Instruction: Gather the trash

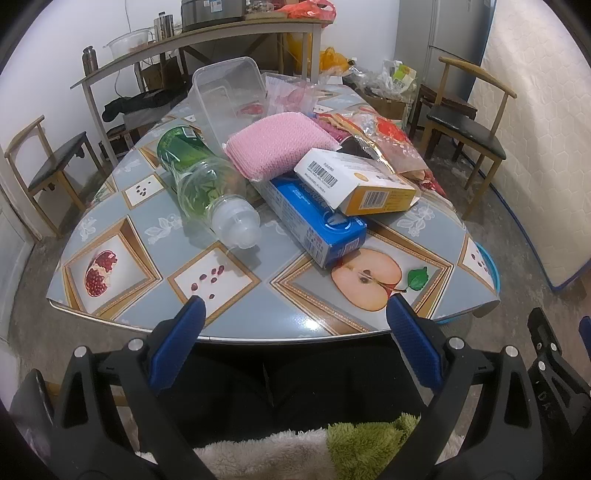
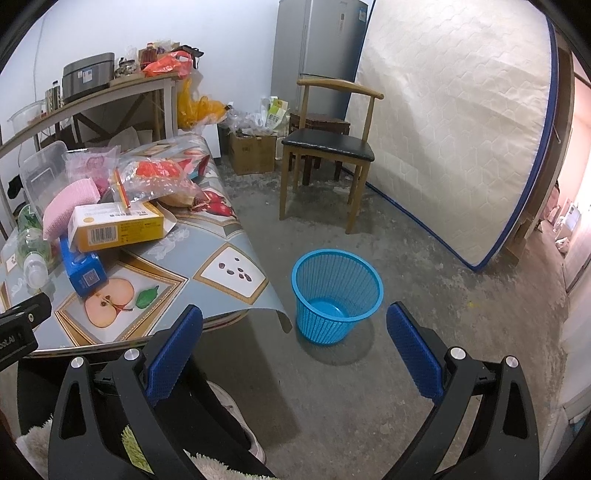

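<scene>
Trash lies piled on the fruit-print table (image 1: 147,221): a clear green-labelled plastic bottle (image 1: 201,184) on its side, a blue carton (image 1: 317,221), a yellow-and-white box (image 1: 362,184) on top of it, a pink sponge cloth (image 1: 280,144), a clear plastic tub (image 1: 229,96) and crinkled plastic bags (image 1: 380,136). My left gripper (image 1: 295,317) is open and empty at the table's near edge. My right gripper (image 2: 295,325) is open and empty above the floor, near an empty blue mesh basket (image 2: 336,295) beside the table (image 2: 221,236).
Wooden chairs stand at the left (image 1: 48,173) and right (image 2: 328,147) of the table. A mattress (image 2: 458,140) leans on the right wall next to a fridge (image 2: 317,51). A cluttered shelf table (image 1: 207,33) and boxes (image 2: 255,151) stand behind.
</scene>
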Demonstrator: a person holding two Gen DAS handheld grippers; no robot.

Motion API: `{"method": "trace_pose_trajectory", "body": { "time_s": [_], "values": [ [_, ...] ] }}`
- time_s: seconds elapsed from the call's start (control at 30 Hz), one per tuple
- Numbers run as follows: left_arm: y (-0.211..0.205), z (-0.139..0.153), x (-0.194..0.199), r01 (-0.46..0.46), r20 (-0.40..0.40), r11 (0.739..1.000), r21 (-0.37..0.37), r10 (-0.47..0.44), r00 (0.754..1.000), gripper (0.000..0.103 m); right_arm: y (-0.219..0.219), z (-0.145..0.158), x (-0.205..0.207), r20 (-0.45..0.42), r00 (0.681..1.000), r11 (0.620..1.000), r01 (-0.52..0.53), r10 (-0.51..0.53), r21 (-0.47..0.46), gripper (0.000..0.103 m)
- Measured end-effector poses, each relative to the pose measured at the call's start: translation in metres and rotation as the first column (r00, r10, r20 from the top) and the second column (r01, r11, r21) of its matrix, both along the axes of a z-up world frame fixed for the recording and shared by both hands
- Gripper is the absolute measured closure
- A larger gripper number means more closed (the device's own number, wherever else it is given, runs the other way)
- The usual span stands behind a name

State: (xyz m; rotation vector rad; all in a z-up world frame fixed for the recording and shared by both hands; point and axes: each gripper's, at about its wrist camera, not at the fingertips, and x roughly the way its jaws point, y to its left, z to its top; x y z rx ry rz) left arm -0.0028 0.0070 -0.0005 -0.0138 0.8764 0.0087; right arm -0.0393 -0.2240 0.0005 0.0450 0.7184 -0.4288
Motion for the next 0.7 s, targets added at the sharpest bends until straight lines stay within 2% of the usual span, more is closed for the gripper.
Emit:
{"method": "trace_pose_trajectory", "body": {
  "time_s": [0.3,0.43,0.6,0.7],
  "values": [
    [-0.004,-0.005,0.001,-0.003,-0.023,1.000,-0.005,0.003,1.000,0.009,0.000,-0.006,0.005,-0.026,1.000,1.000,-0.005,0.005,0.028,0.006],
    [0.000,-0.003,0.003,-0.012,-0.027,1.000,-0.005,0.012,1.000,0.009,0.003,-0.007,0.011,-0.009,1.000,0.995,-0.019,0.020,0.103,0.006],
    [0.014,0.005,0.006,-0.053,0.016,0.998,0.013,0.053,0.998,0.009,0.025,-0.014,0.022,-0.003,0.993,0.973,-0.113,0.116,0.202,0.006],
    [0.028,0.009,0.010,-0.090,0.049,0.996,0.029,0.088,0.995,0.009,0.039,-0.023,0.023,-0.035,0.982,0.963,-0.172,0.183,0.208,0.006]
  ]
}}
